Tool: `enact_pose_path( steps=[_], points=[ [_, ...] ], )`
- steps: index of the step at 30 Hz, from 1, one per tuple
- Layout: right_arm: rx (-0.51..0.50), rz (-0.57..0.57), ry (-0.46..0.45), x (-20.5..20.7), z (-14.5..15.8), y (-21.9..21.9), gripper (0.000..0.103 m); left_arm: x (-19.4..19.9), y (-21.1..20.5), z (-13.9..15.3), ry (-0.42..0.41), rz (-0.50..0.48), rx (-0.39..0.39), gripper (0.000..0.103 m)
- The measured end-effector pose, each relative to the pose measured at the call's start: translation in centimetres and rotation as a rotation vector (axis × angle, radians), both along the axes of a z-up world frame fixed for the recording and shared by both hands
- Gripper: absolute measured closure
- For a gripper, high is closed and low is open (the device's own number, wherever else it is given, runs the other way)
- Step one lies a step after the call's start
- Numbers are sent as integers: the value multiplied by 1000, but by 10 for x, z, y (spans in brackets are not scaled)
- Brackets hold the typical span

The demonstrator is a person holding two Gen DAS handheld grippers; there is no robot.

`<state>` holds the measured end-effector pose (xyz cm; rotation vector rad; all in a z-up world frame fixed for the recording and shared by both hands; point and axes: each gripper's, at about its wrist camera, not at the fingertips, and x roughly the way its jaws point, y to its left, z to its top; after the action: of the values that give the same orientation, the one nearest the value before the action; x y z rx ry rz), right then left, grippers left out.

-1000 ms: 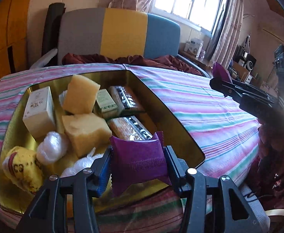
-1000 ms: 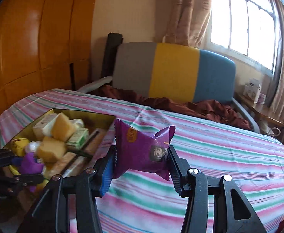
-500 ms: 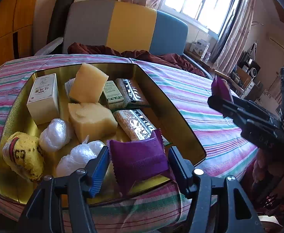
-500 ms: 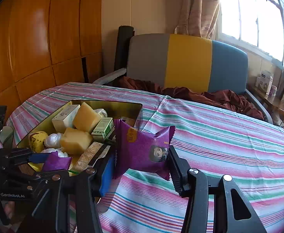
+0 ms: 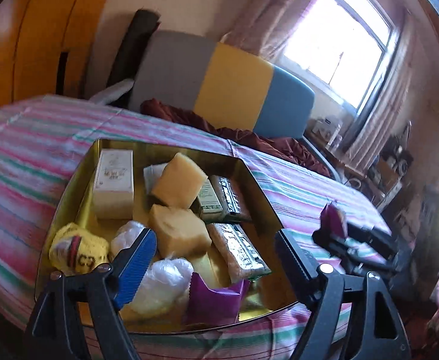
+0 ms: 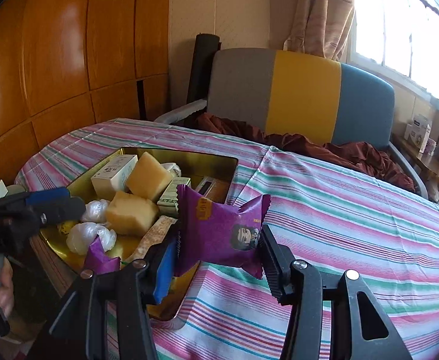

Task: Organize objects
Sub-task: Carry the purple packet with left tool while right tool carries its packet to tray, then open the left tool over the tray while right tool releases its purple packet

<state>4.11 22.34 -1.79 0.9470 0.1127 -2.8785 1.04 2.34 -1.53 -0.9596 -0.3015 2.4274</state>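
A gold tin point(image 5: 165, 147) point(image 6: 189, 153) on the striped table holds yellow sponges point(image 5: 177, 231), white boxes point(image 5: 114, 180), wrapped bars point(image 5: 240, 249) and clear-wrapped balls point(image 5: 162, 282). A purple snack packet point(image 5: 216, 298) point(image 6: 99, 258) lies loose in the tin's near corner. Above it my left gripper point(image 5: 216, 240) point(image 6: 66, 201) has its jaws opening wide, with nothing pressed between them. My right gripper point(image 6: 219, 240) point(image 5: 333, 225) is shut on a second purple packet point(image 6: 216, 225), held in the air at the tin's right edge.
A striped cloth point(image 6: 339, 210) covers the round table. Behind it stands a grey, yellow and blue chair point(image 6: 303, 96) with a maroon cloth point(image 6: 324, 147) on its seat. Wood panelling point(image 6: 54, 60) is on the left, and a hand point(image 6: 4, 285) holds the left gripper's handle.
My left gripper has let go of its purple packet, spread its jaws and drawn up and back; the packet now lies in the tin. The right gripper has carried its packet closer to the tin.
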Motion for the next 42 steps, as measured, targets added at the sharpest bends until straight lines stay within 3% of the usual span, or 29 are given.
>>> enact_pose_path(
  steps=[7,13,20,33,36,38,42],
  points=[
    [42,67,-44,-8,-9,-21,51,-9,-13,-1,-63,89,-29,23],
    [64,154,-121,-26,-12,-43,50,-14,-32,5,-38,215,-77,23],
    [23,238,-231,-47,-18,-67,49,-14,-47,11,-2,320,-115,23],
    [-9,251,-321,-58,-38,-85,43,-12,-51,18,27,363,-148,23],
    [-34,229,-319,-55,-38,-79,40,-12,-50,19,29,370,-158,23],
    [-46,212,-315,-52,-36,-76,32,-12,-48,20,29,378,-173,23],
    [-47,190,-294,-47,-32,-72,31,-11,-45,22,27,373,-180,23]
  ],
)
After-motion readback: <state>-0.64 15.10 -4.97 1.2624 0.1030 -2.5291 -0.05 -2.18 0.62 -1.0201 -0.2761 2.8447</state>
